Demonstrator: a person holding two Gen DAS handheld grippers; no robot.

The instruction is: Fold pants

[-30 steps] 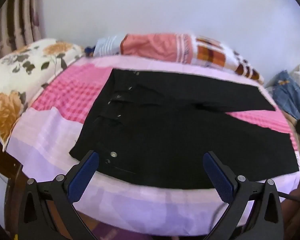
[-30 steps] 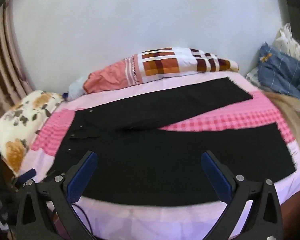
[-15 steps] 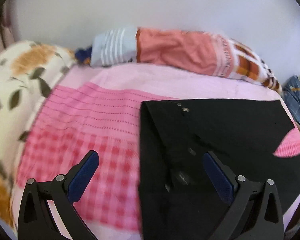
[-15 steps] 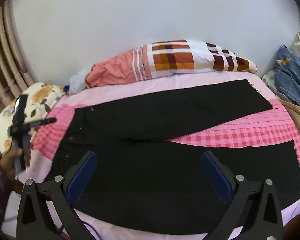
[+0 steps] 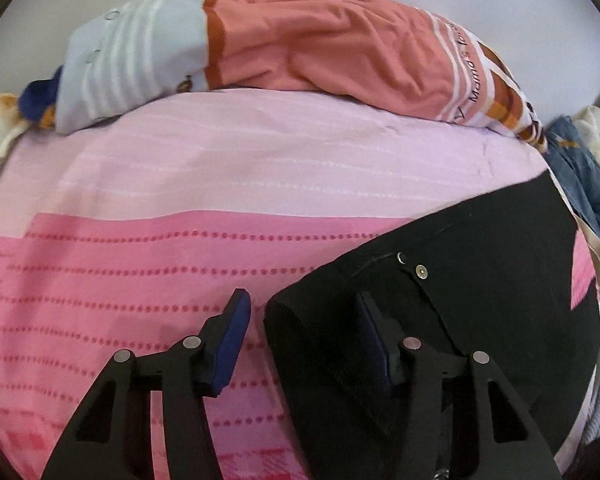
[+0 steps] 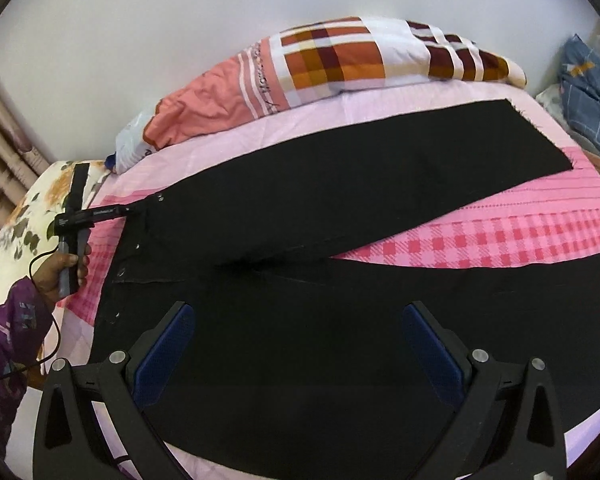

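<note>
Pants waistband corner between left tool pads

A pink bedsheet (checked in places), a rolled blanket by the wall, a floral pillow.

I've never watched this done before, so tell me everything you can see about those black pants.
The black pants lie flat on the pink bedsheet, unfolded, legs spread in a V with checked sheet showing between. The cloth looks matte and woven, with small metal studs at the waistband. The left gripper straddles the far waistband corner, not yet shut; the right gripper hovers open over the near leg.
</note>
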